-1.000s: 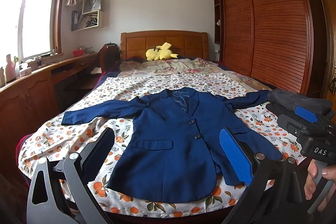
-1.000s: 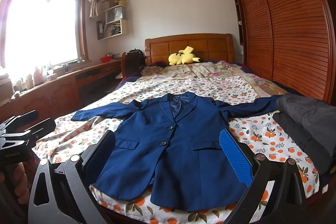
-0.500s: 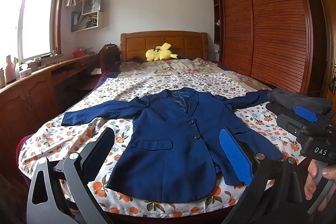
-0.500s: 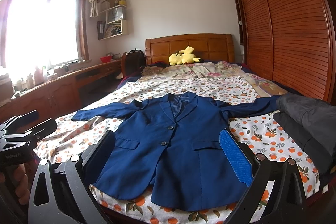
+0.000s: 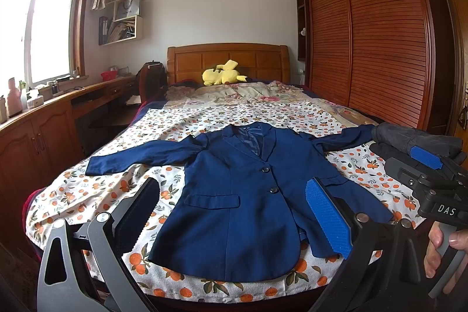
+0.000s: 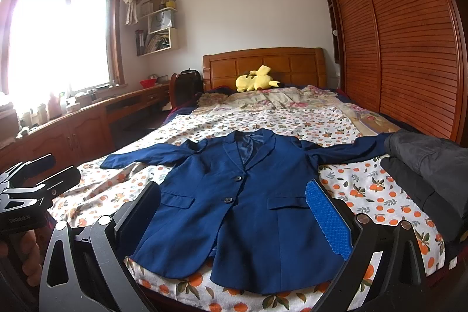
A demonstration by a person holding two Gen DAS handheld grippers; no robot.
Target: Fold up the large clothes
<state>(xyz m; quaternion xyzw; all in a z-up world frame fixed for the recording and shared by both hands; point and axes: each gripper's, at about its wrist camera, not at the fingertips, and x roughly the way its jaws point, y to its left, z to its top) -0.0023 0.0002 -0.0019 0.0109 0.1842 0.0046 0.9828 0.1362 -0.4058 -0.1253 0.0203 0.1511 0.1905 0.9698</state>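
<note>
Blazer (image 5: 248, 195) is lying flat, face up and buttoned on the bed (image 5: 96, 189), sleeves spread, unmoved over the last second. Left gripper (image 5: 231, 212) and right gripper (image 6: 234, 212) are hovering wide apart near the hem, empty; folding is not yet starting.

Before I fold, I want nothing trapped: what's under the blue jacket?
The blue jacket lies flat on the orange-print sheet, which shows all around it. Whatever sits directly beneath the fabric is covered, though no lump shows.
</note>
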